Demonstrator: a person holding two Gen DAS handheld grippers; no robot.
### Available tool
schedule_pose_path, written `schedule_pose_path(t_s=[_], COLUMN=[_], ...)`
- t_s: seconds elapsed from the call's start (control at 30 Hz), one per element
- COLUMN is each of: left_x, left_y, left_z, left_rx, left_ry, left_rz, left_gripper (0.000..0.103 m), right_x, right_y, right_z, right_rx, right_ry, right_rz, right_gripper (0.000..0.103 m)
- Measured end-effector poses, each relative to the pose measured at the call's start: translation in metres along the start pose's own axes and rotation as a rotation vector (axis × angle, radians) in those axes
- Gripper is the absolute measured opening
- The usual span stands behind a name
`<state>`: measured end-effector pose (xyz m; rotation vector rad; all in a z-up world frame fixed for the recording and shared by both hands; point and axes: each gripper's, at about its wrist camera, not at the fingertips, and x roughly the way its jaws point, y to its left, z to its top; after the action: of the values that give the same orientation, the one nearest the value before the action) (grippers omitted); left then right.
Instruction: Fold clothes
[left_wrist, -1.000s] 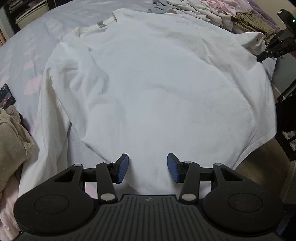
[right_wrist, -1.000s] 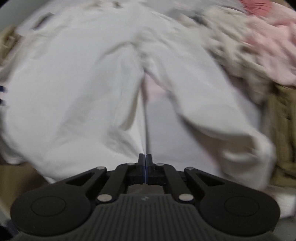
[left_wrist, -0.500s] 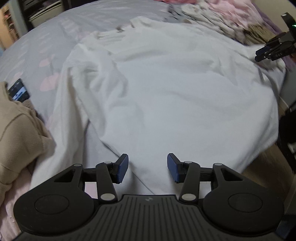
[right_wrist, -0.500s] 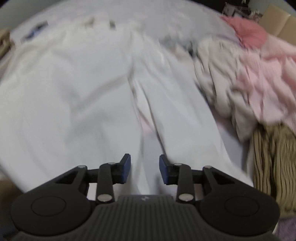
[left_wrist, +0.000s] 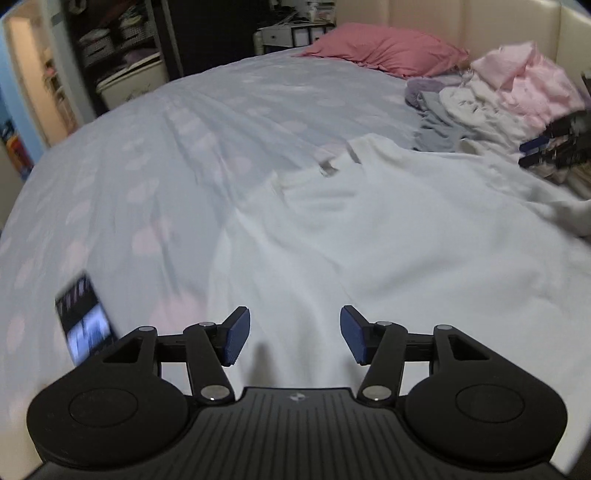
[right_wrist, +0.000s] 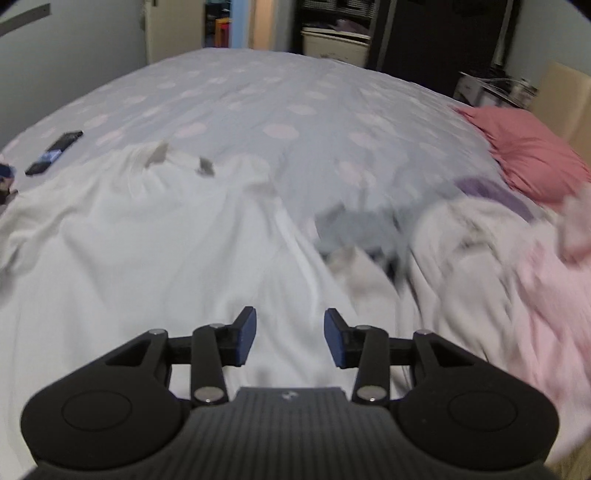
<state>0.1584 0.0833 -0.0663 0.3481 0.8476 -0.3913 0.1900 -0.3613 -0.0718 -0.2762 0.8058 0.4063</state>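
A white long-sleeved shirt (left_wrist: 406, 229) lies spread on the bed, collar toward the far side. It also shows in the right wrist view (right_wrist: 147, 240). My left gripper (left_wrist: 294, 339) is open and empty, hovering over the shirt's left side near its sleeve. My right gripper (right_wrist: 289, 341) is open and empty above the shirt's right sleeve; it appears in the left wrist view (left_wrist: 543, 153) at the far right edge. Both views are motion-blurred.
The bed has a grey sheet with pink dots (left_wrist: 184, 147). A phone (left_wrist: 83, 325) lies left of the shirt, also seen in the right wrist view (right_wrist: 55, 151). A pile of pink, white and grey clothes (left_wrist: 509, 99) and a pink pillow (left_wrist: 384, 48) sit at right.
My right gripper opened from shut and let go of the sleeve. Both grippers tilted upward and moved forward along the shirt toward its collar end.
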Motion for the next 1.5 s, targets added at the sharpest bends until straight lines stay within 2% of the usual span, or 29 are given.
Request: schedule_pose_path(t_s=[0.07, 0.2, 0.27, 0.37, 0.43, 0.47, 0.5, 0.53, 0.57, 0.6, 0.67, 0.77, 0.83, 0.93, 1.0, 1.03, 1.1, 1.2, 1.27, 1.37, 1.4, 1.43, 1.5], left_x=[0.023, 0.063, 0.08, 0.103, 0.114, 0.118, 0.122, 0.124, 0.122, 0.121, 0.116, 0.097, 0.082, 0.063, 0.061, 0.067, 0.09, 0.132, 0.13, 0.119, 0.114, 0.109, 0.105], left_y=[0.014, 0.043, 0.049, 0.058, 0.067, 0.07, 0.073, 0.073, 0.073, 0.074, 0.083, 0.094, 0.102, 0.117, 0.116, 0.112, 0.106, 0.094, 0.092, 0.096, 0.099, 0.103, 0.113], left_z=[0.013, 0.023, 0.023, 0.021, 0.018, 0.017, 0.015, 0.013, 0.012, 0.012, 0.016, 0.024, 0.03, 0.033, 0.031, 0.029, 0.021, 0.01, 0.019, 0.034, 0.038, 0.043, 0.051], left_rx=[0.05, -0.026, -0.03, -0.033, -0.084, -0.111, -0.134, -0.138, -0.138, -0.144, -0.19, -0.229, -0.255, -0.31, -0.295, -0.276, -0.316, -0.416, -0.395, -0.362, -0.348, -0.338, -0.338], left_ry=[-0.007, 0.018, 0.063, 0.122, 0.152, 0.165, 0.176, 0.178, 0.165, 0.153, 0.135, 0.057, -0.006, -0.087, -0.112, -0.103, -0.052, 0.11, 0.097, 0.076, 0.058, 0.039, 0.003], left_rz=[0.008, -0.033, -0.032, 0.017, -0.02, -0.053, -0.083, -0.105, -0.116, -0.129, -0.133, -0.122, -0.122, -0.105, -0.081, -0.058, -0.013, 0.035, 0.074, 0.123, 0.145, 0.157, 0.134], left_gripper=[0.051, 0.05, 0.05, 0.051, 0.054, 0.054, 0.053, 0.044, 0.03, 0.007, 0.006, 0.006, 0.006, 0.006, 0.006, 0.006, 0.006, 0.011, 0.013, 0.015, 0.015, 0.015, 0.015], right_x=[0.018, 0.054, 0.073, 0.098, 0.108, 0.112, 0.116, 0.119, 0.123, 0.125, 0.116, 0.096, 0.1, 0.105, 0.109, 0.11, 0.114, 0.119, 0.123, 0.126, 0.122, 0.117, 0.109], right_y=[-0.007, -0.016, -0.024, -0.036, -0.039, -0.038, -0.038, -0.037, -0.037, -0.037, -0.044, -0.061, -0.059, -0.056, -0.053, -0.052, -0.05, -0.047, -0.046, -0.046, -0.048, -0.05, -0.054], right_z=[0.019, 0.038, 0.042, 0.043, 0.04, 0.039, 0.037, 0.035, 0.034, 0.032, 0.035, 0.047, 0.049, 0.053, 0.056, 0.057, 0.06, 0.064, 0.064, 0.064, 0.067, 0.069, 0.074], right_rx=[-0.018, -0.054, -0.064, -0.043, -0.034, -0.035, -0.037, -0.038, -0.04, -0.041, -0.016, 0.031, 0.023, 0.01, 0.001, -0.003, -0.012, -0.025, -0.009, 0.025, 0.027, 0.03, 0.034], right_ry=[-0.011, -0.005, 0.024, 0.057, 0.072, 0.081, 0.09, 0.099, 0.108, 0.114, 0.069, -0.007, 0.008, 0.031, 0.046, 0.054, 0.069, 0.092, 0.11, 0.133, 0.108, 0.082, 0.033], right_rz=[0.043, 0.1, 0.103, 0.105, 0.116, 0.122, 0.128, 0.134, 0.139, 0.144, 0.135, 0.102, 0.079, 0.044, 0.021, 0.009, -0.014, -0.049, -0.062, -0.058, -0.048, -0.039, -0.018], right_gripper=[0.046, 0.046, 0.047, 0.049, 0.048, 0.045, 0.012, 0.001, 0.001, 0.001, 0.001, 0.001, 0.001, 0.001, 0.001, 0.001, 0.001, 0.002, 0.004, 0.026, 0.039, 0.043, 0.043])
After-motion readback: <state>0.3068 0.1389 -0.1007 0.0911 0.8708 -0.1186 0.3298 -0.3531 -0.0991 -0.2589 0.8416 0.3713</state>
